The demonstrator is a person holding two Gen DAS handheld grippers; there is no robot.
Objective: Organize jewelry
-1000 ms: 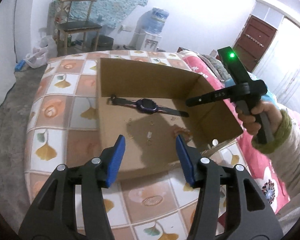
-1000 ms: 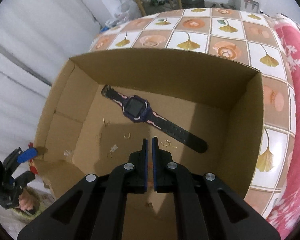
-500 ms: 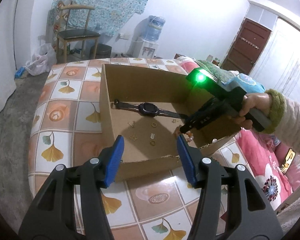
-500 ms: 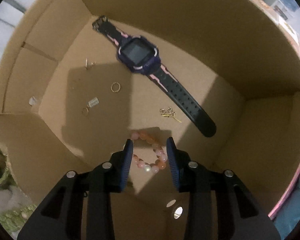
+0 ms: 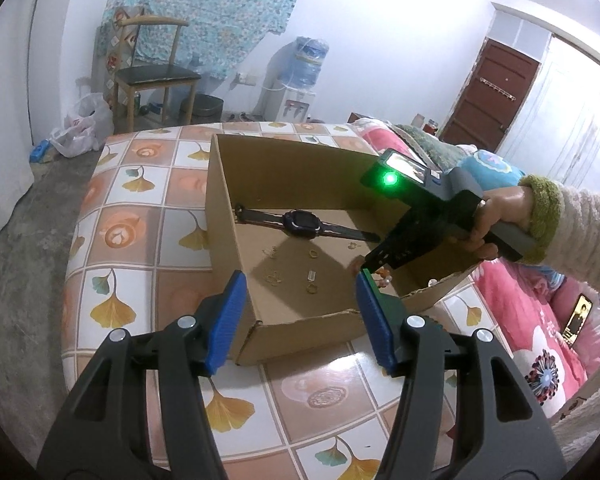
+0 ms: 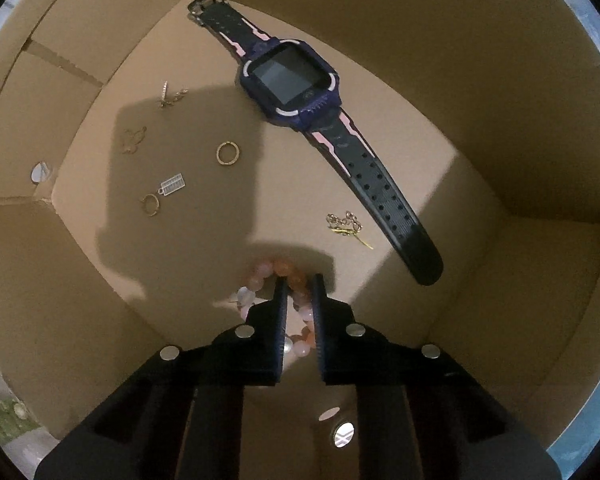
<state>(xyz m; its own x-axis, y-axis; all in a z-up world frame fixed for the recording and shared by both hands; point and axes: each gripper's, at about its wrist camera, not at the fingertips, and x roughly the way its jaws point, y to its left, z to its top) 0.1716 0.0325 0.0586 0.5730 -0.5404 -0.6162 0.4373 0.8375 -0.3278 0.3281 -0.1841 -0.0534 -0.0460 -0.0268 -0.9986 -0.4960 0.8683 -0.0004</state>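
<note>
A cardboard box stands on the tiled table. On its floor lie a dark purple watch, gold rings, small gold charms and a pink bead bracelet. My right gripper is down inside the box, its jaws closed on the bracelet's far side. In the left wrist view the right gripper reaches in over the box's right wall. My left gripper is open and empty, in front of the box's near wall.
A pink flowered bedspread lies right of the table. A chair, a water dispenser and a white bag stand on the floor behind. A brown door is at the back right.
My right gripper has gone lower into the box and its jaws have narrowed onto the bead bracelet. The left gripper has drawn back a little and stays open.
</note>
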